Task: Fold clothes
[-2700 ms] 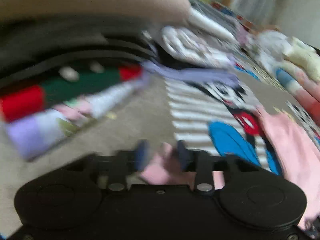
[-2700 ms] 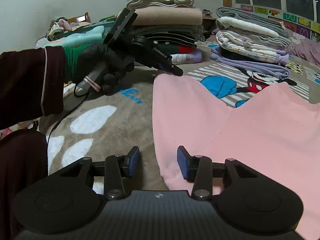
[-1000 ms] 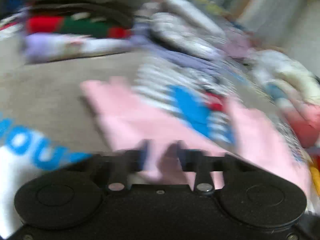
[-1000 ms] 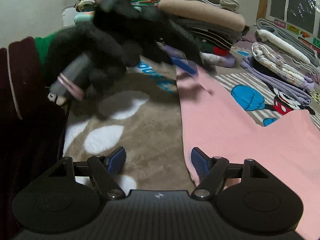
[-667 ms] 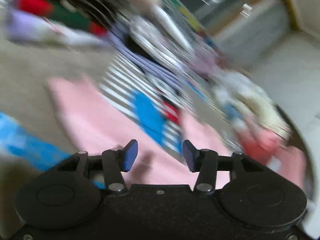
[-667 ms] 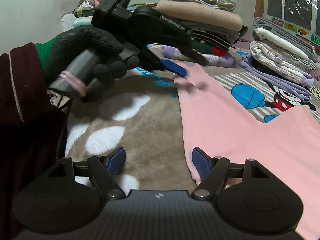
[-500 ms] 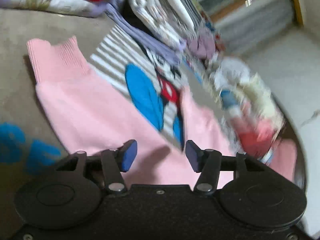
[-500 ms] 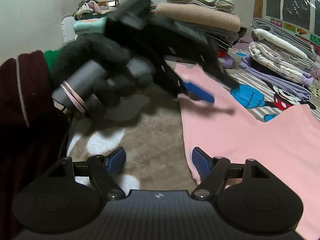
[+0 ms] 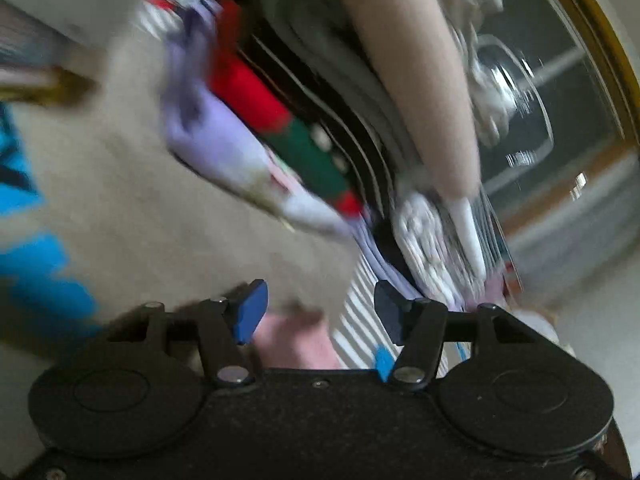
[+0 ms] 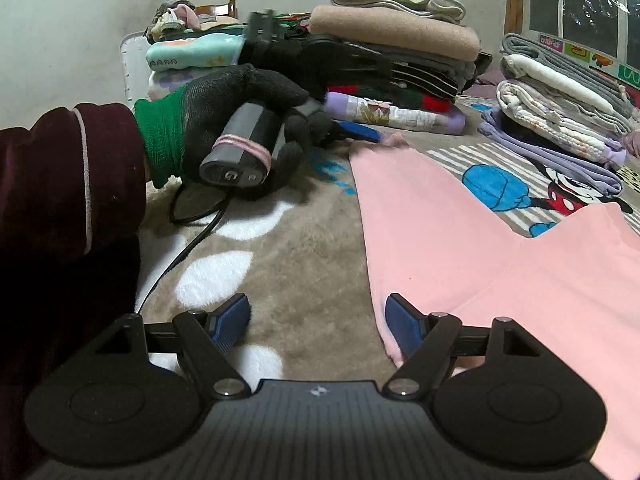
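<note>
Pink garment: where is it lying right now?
In the right wrist view, the pink garment lies flat on the blanket, right of centre, before the folded stacks.

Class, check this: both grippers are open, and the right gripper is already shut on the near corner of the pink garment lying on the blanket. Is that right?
Not quite. The right gripper is open too: in the right wrist view its jaws stand apart beside the near corner of the pink garment, not shut on it. The left gripper is open, as stated.
</note>
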Available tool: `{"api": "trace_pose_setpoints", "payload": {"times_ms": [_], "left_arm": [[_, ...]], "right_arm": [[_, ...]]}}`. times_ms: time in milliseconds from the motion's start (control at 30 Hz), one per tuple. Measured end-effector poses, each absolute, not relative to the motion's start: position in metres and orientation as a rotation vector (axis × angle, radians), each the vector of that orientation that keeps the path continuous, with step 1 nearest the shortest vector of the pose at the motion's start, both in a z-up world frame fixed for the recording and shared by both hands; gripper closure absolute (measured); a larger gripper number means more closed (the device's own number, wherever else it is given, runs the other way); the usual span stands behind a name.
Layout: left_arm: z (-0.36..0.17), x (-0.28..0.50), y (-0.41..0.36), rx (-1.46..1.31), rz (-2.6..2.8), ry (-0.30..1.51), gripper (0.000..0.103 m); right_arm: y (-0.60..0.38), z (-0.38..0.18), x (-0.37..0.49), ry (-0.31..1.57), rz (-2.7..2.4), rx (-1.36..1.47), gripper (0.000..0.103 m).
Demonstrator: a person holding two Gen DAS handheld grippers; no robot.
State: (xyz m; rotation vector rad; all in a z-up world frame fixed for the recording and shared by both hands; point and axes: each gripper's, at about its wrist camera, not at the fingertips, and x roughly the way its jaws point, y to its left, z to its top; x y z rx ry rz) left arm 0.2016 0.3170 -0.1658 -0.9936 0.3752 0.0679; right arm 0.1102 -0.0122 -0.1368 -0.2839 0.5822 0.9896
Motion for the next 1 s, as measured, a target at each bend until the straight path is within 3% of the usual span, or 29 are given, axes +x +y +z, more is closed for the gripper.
{"api": "trace_pose_setpoints", "payload": {"times_ms": [67, 167, 633, 1000], "left_arm": [[-0.159, 0.195, 0.314, -0.976, 0.076, 0.339, 0.044], [-0.147, 0.186, 0.302, -0.958, 0.016, 0.308, 0.031], [-0.108, 0.256, 0.126, -0.335, -0.318, 0.652, 0.031], [-0.107, 0.373, 0.087, -0.33, -0.372, 0.814, 0.031]], "right_arm": [[-0.017, -0.131, 0.105, 0.568, 0.989, -0.286, 0.029], [-0.036, -0.121, 0.096, 0.548, 0.986, -0.246, 0.029], [-0.278, -0.1, 0.188, 0.589, 0.551, 0.471, 0.03], [-0.377, -0.129, 0.33, 0.736, 0.342, 0.606, 0.029]]}}
